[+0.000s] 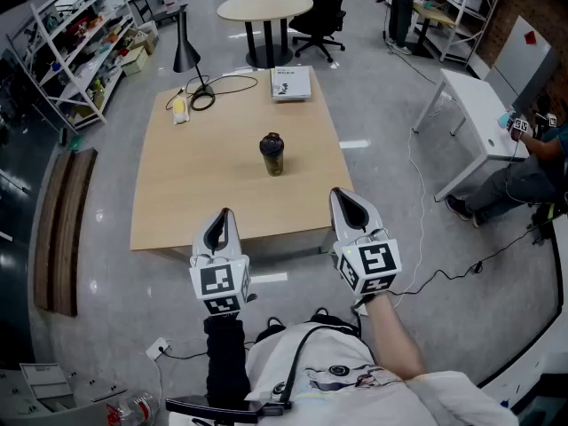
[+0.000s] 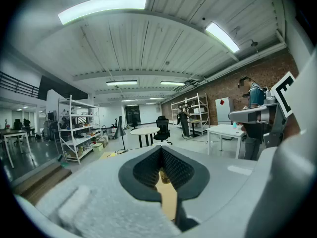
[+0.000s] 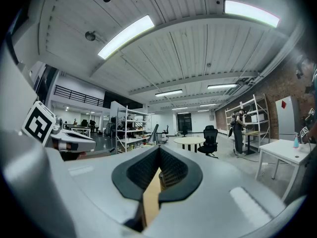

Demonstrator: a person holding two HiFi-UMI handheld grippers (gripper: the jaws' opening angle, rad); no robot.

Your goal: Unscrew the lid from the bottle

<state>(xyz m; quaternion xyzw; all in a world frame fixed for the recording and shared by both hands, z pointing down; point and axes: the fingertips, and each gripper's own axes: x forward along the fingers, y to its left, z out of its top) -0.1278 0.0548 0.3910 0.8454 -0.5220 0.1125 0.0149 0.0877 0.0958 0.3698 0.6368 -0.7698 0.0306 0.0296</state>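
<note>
A dark bottle point(image 1: 272, 154) with a black lid stands upright near the middle of the wooden table point(image 1: 200, 193). Both grippers hover at the table's near edge, well short of the bottle. My left gripper point(image 1: 221, 217) is shut and holds nothing. My right gripper point(image 1: 349, 200) is also shut and holds nothing. In the left gripper view, a sliver of the bottle point(image 2: 164, 177) shows through the slit between the closed jaws. In the right gripper view the bottle point(image 3: 161, 175) peeks through the jaw slit the same way.
At the table's far end lie a book point(image 1: 291, 83), a black desk lamp point(image 1: 185, 50) with a coiled cable, and a small yellow object point(image 1: 179, 110). A round table point(image 1: 264, 7) and office chair stand beyond. A seated person point(image 1: 524, 171) is at a white desk on the right.
</note>
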